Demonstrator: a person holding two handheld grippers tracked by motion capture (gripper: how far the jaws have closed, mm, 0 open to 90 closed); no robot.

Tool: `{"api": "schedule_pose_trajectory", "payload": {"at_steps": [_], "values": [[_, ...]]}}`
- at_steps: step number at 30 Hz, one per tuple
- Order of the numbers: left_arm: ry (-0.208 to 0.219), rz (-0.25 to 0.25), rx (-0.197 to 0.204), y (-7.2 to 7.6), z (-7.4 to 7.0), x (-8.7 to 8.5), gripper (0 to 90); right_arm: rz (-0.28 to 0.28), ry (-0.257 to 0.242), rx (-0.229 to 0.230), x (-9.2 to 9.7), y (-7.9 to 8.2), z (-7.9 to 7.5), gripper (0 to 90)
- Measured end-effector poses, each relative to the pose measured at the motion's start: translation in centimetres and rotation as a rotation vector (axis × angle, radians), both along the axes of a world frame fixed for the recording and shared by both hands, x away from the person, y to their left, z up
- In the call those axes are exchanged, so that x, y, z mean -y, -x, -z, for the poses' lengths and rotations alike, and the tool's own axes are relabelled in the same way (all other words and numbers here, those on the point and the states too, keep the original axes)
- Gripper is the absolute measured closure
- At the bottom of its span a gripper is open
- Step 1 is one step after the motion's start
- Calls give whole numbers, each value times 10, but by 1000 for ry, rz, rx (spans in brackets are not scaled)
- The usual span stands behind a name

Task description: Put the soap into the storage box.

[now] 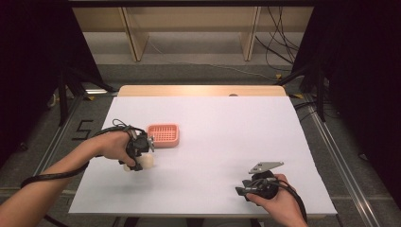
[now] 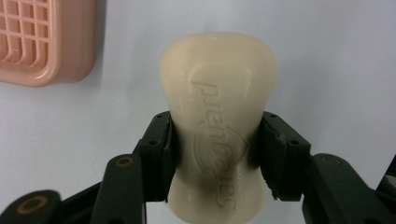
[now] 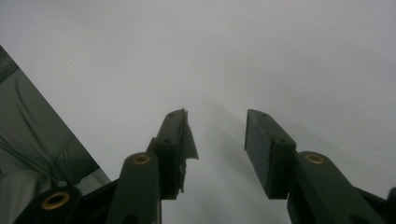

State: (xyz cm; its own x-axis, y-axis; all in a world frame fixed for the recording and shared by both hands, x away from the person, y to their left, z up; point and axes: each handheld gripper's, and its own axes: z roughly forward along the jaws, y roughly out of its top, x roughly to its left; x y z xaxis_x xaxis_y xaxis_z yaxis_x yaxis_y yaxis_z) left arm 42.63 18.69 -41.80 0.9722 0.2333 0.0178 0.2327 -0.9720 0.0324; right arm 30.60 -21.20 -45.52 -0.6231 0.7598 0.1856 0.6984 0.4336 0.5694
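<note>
The left gripper (image 2: 215, 154) is clamped on the soap (image 2: 218, 116), its two jaws pressing the bar's narrow waist from either side, with the wider end sticking out ahead of the tips. The embossed lettering faces the camera, so the bar sits flat between the pads rather than on edge. In the high view the soap (image 1: 144, 163) is at the jaw tips of the left gripper (image 1: 138, 158), low over the table (image 1: 227, 137); whether it rests on the sheet or is just lifted off it is hard to tell from here.

The pink dish (image 2: 44, 39) lies ahead and to the left of the jaws, near but apart from the soap. In the high view the dish (image 1: 163, 135) is just beyond the gripper.

The right gripper (image 3: 215, 140) hangs with jaws apart and nothing between them, over bare table, well away from the soap and idle near the table's near edge (image 1: 257, 187).

This looks like the carry step: soap grasped, dish not yet reached. The next move calls for a lift clear of the sheet, a short swing forward and left over the dish's grid, then lowering the bar flat before letting the jaws part.
</note>
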Motion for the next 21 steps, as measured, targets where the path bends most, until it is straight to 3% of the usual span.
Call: {"api": "schedule_pose_trajectory", "payload": {"at_steps": [8,9,13,15,21], "values": [[21,3,48,-6,-5,1,496,-8,-4,9,0,-1,1,593],[44,-23,52,-6,-5,0,496,-10,-2,9,0,-1,1,593],[70,-28,90,-9,-7,1,496,-1,-1,1,0,0,0,591],[80,-37,99,-9,-7,0,496,-13,5,18,1,-1,2,591],[164,-76,170,-11,-7,-1,496,1,-4,-6,0,0,0,590]]}}
